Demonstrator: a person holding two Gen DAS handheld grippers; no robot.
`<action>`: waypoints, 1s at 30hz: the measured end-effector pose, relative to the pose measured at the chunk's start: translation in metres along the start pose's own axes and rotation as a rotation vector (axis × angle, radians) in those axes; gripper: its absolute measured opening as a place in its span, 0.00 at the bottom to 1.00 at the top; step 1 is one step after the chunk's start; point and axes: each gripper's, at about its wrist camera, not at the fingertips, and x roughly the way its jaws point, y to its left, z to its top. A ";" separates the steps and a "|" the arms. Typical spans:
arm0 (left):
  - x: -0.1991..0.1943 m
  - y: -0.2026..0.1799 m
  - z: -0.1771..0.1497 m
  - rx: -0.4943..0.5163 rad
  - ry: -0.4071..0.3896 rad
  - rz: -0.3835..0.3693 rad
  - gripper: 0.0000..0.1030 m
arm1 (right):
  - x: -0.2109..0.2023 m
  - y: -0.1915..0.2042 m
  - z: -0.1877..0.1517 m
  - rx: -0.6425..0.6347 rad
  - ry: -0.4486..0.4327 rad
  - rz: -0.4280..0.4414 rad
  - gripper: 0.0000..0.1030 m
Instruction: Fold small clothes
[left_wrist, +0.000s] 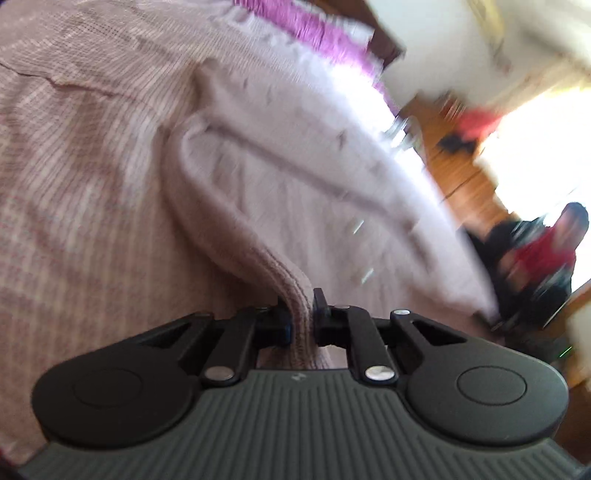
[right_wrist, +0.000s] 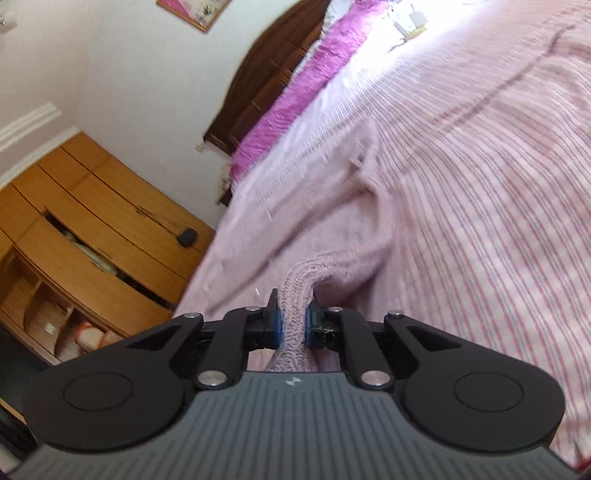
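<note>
a bed under a pink striped cover (right_wrist: 480, 221), with a pale pink knitted garment (left_wrist: 280, 192) and a magenta blanket (right_wrist: 295, 96) on it.

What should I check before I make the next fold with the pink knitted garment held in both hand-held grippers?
1. Left hand-held gripper shut on the pink knitted garment: ok, ribbed edge pinched between the fingers.
2. Right hand-held gripper shut on the same garment: ok, knit bunched between the blue pads.
3. Garment spread flat between the two grips: not ok, a thick fold runs through it in the left view.
4. Striped bedcover free of the grips: cannot tell.
5. Room on the bedcover to lay it down: ok, bare striped cloth beside it.
6. Sleeves tucked in: cannot tell, picture blurred.
</note>
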 end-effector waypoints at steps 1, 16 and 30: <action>0.000 -0.001 0.007 -0.018 -0.021 -0.024 0.12 | 0.004 0.002 0.004 0.000 -0.009 0.007 0.12; 0.022 -0.039 0.151 -0.002 -0.330 0.066 0.12 | 0.105 0.029 0.134 -0.006 -0.245 0.093 0.12; 0.190 0.006 0.208 0.135 -0.259 0.372 0.13 | 0.273 -0.031 0.176 -0.064 -0.217 -0.301 0.13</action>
